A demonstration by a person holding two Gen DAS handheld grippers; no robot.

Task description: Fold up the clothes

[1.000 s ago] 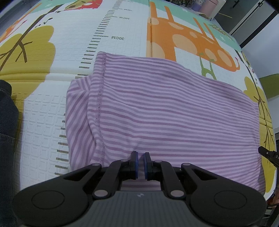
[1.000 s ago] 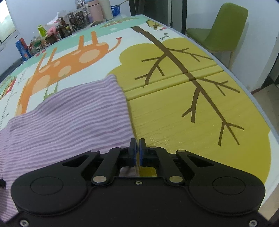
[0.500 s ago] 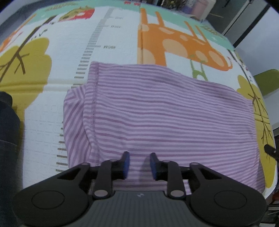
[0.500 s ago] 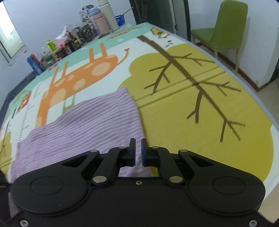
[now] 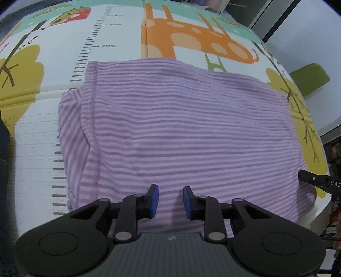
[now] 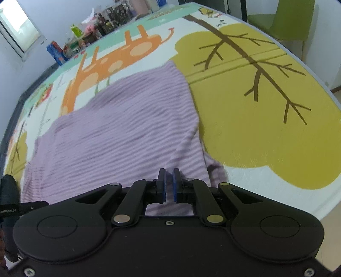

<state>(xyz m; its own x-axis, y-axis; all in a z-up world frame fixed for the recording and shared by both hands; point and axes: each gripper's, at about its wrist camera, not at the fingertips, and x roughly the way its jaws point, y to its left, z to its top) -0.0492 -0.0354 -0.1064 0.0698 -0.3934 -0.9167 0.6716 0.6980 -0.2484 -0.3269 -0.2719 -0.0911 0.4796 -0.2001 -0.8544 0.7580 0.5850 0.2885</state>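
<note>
Left gripper (image 5: 170,199), tilted steeply down over the folded purple-striped cotton garment (image 5: 181,127), has just been closing, its jaws parted and empty. Right gripper (image 6: 168,184), angled likewise at the garment's near edge, shows jaws nearly together, gripping nothing.

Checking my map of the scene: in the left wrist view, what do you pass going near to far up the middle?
Left tool → striped purple garment → orange giraffe print on the play mat.

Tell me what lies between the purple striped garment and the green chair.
Only the play mat, its yellow tree print bare, separates the purple striped garment from the green chair, shown in the right wrist view.
</note>
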